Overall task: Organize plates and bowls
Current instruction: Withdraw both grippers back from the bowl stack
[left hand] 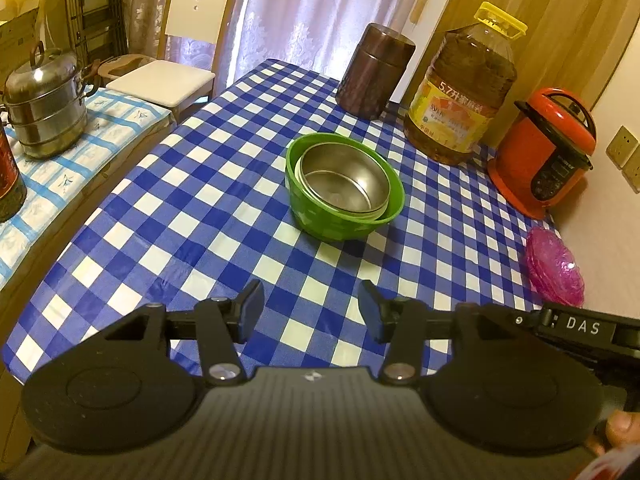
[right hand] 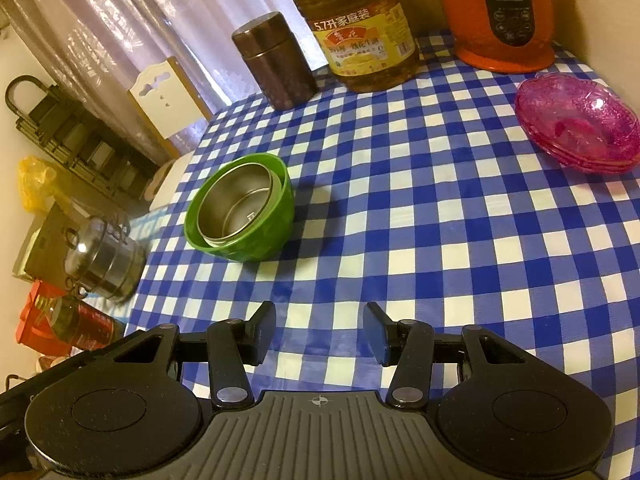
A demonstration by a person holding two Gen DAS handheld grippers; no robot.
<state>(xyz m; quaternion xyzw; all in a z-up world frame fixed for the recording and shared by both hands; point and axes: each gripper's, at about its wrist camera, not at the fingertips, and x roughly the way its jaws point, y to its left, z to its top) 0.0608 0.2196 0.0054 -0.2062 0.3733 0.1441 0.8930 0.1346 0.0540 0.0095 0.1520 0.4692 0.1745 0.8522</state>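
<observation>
A green bowl [left hand: 340,222] with a steel bowl [left hand: 344,178] nested inside stands mid-table on the blue checked cloth; in the right wrist view the same green bowl [right hand: 260,236] and steel bowl [right hand: 236,208] lie left of centre. A stack of pink glass plates [left hand: 554,268] sits at the right edge, also seen as pink plates [right hand: 576,128] at the upper right. My left gripper [left hand: 311,316] hovers near the bowls, open, nothing between its fingers. My right gripper [right hand: 320,332] is open too, over bare cloth, well short of both bowls and plates.
Along the far side stand a brown canister [left hand: 374,68], a big oil bottle [left hand: 464,88] and a red rice cooker [left hand: 546,152]. A steel steamer pot [left hand: 44,104] sits on a side table at left, with a white chair [left hand: 180,56] behind.
</observation>
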